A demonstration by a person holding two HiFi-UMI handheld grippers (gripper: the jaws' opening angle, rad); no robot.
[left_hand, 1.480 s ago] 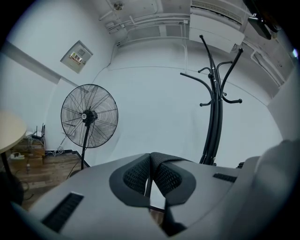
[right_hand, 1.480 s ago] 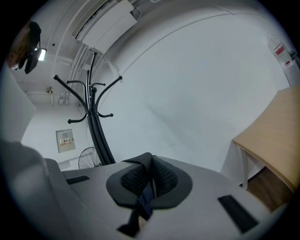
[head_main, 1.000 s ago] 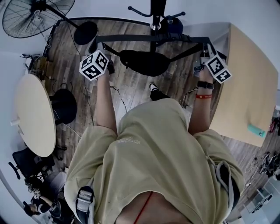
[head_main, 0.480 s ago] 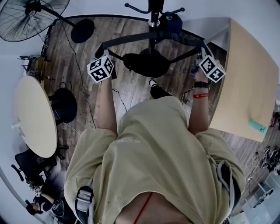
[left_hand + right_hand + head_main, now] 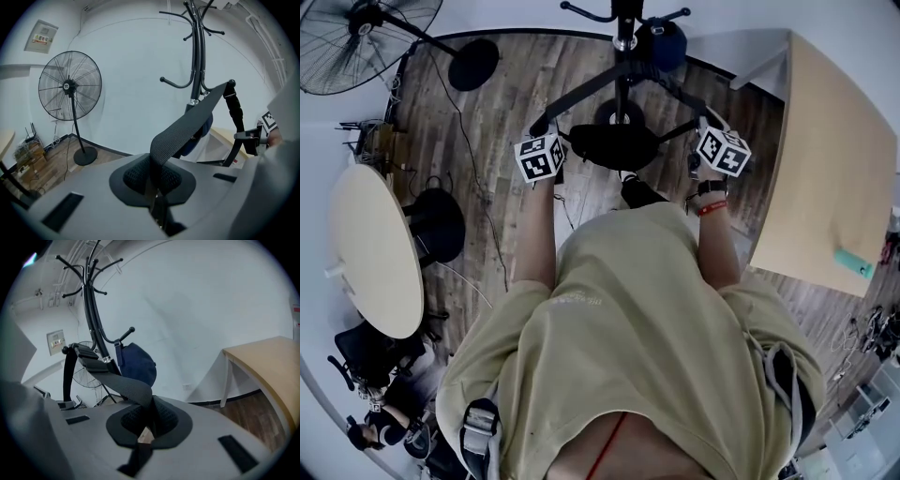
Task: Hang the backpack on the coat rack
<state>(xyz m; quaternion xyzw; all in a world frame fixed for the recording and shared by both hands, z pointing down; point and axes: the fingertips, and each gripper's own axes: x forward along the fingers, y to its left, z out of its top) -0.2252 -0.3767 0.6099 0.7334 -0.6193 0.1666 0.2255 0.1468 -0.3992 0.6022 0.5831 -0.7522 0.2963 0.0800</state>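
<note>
The black backpack hangs between my two grippers by its wide black strap. The strap runs up from each side to the pole of the black coat rack and forms a peak there. My left gripper is shut on the strap's left end; in the left gripper view the strap rises from the shut jaws towards the coat rack. My right gripper is shut on the other end, where the strap leaves the jaws towards the coat rack.
A dark blue bag hangs on the rack. A standing fan is at the far left, a round table at the left, and a rectangular wooden table at the right. Cables lie on the wooden floor.
Both grippers have come closer together and back towards the person. The strap, stretched flat before, now bends in a peak over the rack pole, and the backpack hangs nearer the pole.
</note>
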